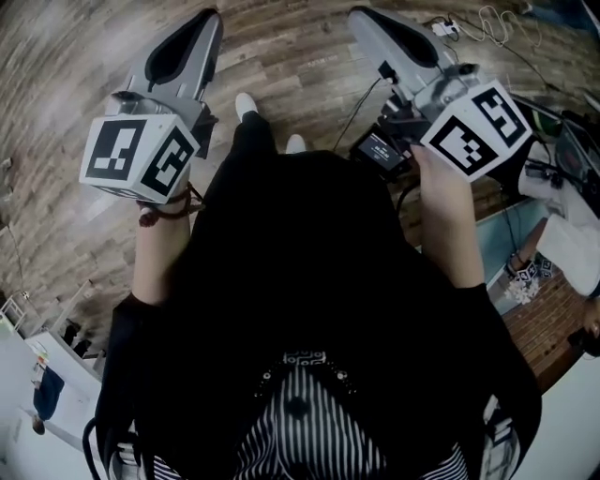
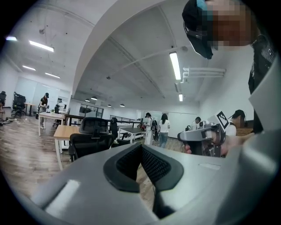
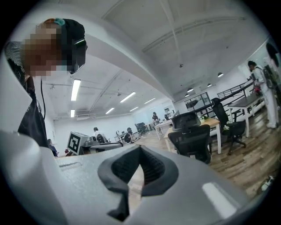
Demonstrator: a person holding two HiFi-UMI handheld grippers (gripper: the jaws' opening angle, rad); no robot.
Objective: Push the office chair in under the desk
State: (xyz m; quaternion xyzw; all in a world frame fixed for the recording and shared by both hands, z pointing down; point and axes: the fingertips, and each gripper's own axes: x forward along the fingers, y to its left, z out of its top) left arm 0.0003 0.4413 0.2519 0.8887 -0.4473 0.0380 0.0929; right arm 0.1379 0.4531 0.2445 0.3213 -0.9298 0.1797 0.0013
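A black mesh office chair [image 2: 90, 138] stands some way ahead in the left gripper view, its back toward me. Behind it is a desk with a wooden top and white legs [image 2: 65, 132]. The right gripper view shows the same chair [image 3: 191, 141] and desk [image 3: 216, 123] right of centre. My left gripper [image 1: 206, 23] and right gripper [image 1: 361, 17] are held out side by side over the wood floor, both shut with nothing between the jaws. Neither touches the chair. Each gripper camera sees the other gripper beside it.
Cables and a power strip [image 1: 446, 26] lie on the floor ahead to the right. A black box [image 1: 380, 150] hangs near my right hand. More desks, a second chair [image 3: 232, 125] and several standing people [image 2: 163, 129] fill the far room.
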